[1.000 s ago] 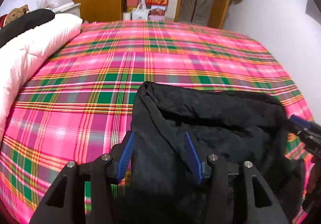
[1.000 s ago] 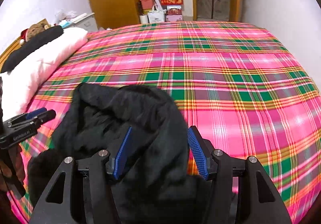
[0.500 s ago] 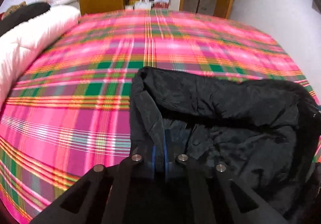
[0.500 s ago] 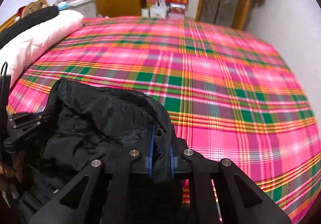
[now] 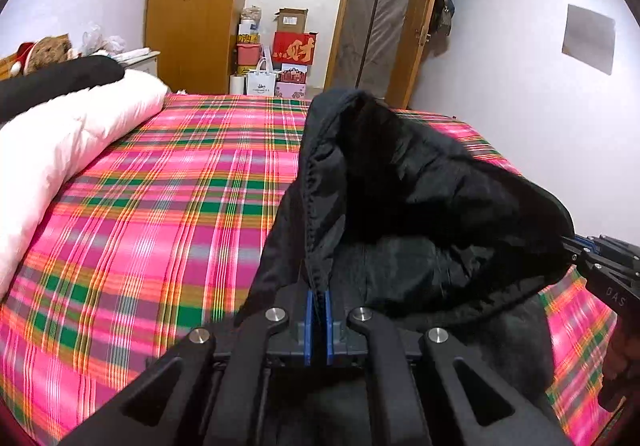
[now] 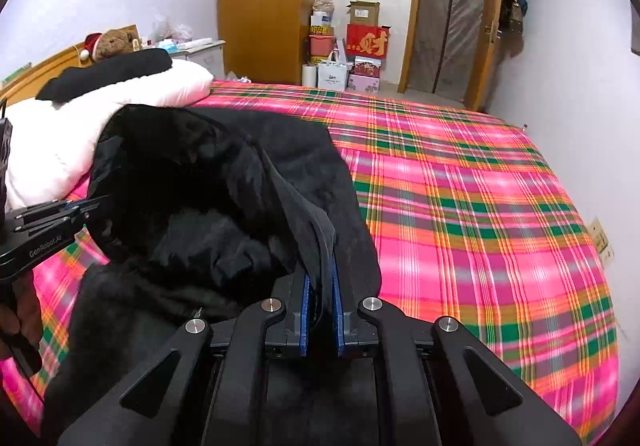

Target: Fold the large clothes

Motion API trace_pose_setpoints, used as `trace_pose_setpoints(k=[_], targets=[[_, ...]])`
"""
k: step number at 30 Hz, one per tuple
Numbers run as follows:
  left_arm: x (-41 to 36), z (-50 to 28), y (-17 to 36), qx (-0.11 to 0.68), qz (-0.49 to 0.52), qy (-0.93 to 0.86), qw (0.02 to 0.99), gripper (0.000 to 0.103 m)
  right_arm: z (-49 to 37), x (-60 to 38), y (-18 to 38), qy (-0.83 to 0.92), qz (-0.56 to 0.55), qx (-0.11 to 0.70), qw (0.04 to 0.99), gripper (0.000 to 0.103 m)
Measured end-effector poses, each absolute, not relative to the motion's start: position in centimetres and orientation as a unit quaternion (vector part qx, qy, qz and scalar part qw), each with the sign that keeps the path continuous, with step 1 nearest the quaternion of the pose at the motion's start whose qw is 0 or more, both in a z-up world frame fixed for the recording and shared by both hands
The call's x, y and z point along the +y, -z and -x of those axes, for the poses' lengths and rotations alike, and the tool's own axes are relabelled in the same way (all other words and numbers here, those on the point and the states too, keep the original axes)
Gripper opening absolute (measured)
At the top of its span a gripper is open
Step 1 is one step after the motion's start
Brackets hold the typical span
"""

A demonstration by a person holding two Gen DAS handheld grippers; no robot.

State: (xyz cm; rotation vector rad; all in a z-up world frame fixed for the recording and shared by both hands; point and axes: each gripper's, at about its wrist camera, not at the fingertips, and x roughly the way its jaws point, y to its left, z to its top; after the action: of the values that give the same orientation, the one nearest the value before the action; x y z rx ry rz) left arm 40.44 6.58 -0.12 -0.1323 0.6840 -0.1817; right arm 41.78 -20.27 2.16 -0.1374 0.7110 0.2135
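A large black padded garment (image 5: 420,206) hangs between my two grippers above the pink plaid bed (image 5: 160,206). My left gripper (image 5: 317,294) is shut on its stitched edge. My right gripper (image 6: 320,278) is shut on another edge of the same garment (image 6: 208,198). The garment bulges open between them, its lining showing. The right gripper also shows at the right edge of the left wrist view (image 5: 600,258), and the left gripper at the left edge of the right wrist view (image 6: 48,222). The garment's lower part is hidden behind the gripper bodies.
A white duvet (image 5: 60,150) with a black item (image 5: 60,78) on it lies along the bed's left side. A wooden wardrobe (image 5: 192,6), stacked boxes and bags (image 5: 280,58) and a door (image 5: 384,14) stand beyond the bed. A wall (image 6: 580,66) runs along the bed's right side.
Both grippers closed on the garment's edges, then lifted it off the bed. The cameras now sit higher and tilt up, showing the far wall of the room.
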Motion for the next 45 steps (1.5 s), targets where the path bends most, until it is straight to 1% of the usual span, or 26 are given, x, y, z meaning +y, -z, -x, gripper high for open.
trace_pose_setpoints(k=[4, 11, 20, 21, 23, 25, 27, 31, 33, 34, 35, 37, 40, 45], targets=[[7.7, -35.7, 1.5, 0.352, 0.085, 0.085, 0.928, 0.005, -37.5, -21.1, -0.9, -0.1, 0.062, 0.363, 0.924, 0.009], [8.7, -30.3, 5.1, 0.4, 0.104, 0.066, 0.908, 0.008, -33.0, -22.0, 1.6, -0.099, 0.052, 0.386, 0.916, 0.009], [9.8, -24.4, 5.7, 0.42, 0.104, 0.051, 0.9, 0.008, -28.1, -23.9, 4.2, -0.102, 0.041, 0.413, 0.904, 0.011], [10.0, -23.4, 5.5, 0.418, 0.1, 0.048, 0.901, 0.008, -27.7, -24.2, 4.4, -0.101, 0.04, 0.415, 0.903, 0.016], [10.5, -21.9, 5.2, 0.416, 0.097, 0.04, 0.903, 0.008, -26.8, -25.2, 4.7, -0.1, 0.03, 0.421, 0.901, 0.022], [11.0, -20.5, 5.0, 0.415, 0.105, 0.035, 0.903, 0.008, -26.1, -25.9, 4.8, -0.095, 0.021, 0.424, 0.9, 0.038], [11.3, -19.9, 4.5, 0.409, 0.11, 0.032, 0.905, 0.008, -25.8, -26.3, 4.4, -0.097, 0.002, 0.422, 0.901, 0.041], [10.2, -21.4, 3.0, 0.396, 0.106, 0.05, 0.911, 0.009, -27.3, -24.9, 3.0, -0.116, -0.011, 0.412, 0.903, 0.042], [9.2, -23.3, 2.5, 0.389, 0.094, 0.061, 0.914, 0.017, -28.6, -23.8, 2.7, -0.129, -0.011, 0.408, 0.904, 0.042], [8.5, -24.2, 2.3, 0.384, 0.088, 0.068, 0.916, 0.024, -29.7, -22.8, 2.6, -0.136, -0.006, 0.405, 0.904, 0.042], [7.9, -25.1, 2.2, 0.383, 0.082, 0.072, 0.917, 0.026, -30.6, -22.1, 2.7, -0.14, -0.002, 0.405, 0.903, 0.042], [6.4, -27.1, 2.4, 0.383, 0.064, 0.086, 0.917, 0.026, -32.4, -20.7, 3.3, -0.152, 0.001, 0.408, 0.9, 0.041], [4.8, -29.5, 4.2, 0.396, 0.044, 0.088, 0.913, 0.026, -34.3, -18.8, 5.7, -0.155, 0.013, 0.427, 0.891, 0.041], [4.5, -30.8, 10.1, 0.447, 0.063, 0.091, 0.888, 0.026, -35.2, -18.1, 11.8, -0.151, 0.023, 0.483, 0.862, 0.041]])
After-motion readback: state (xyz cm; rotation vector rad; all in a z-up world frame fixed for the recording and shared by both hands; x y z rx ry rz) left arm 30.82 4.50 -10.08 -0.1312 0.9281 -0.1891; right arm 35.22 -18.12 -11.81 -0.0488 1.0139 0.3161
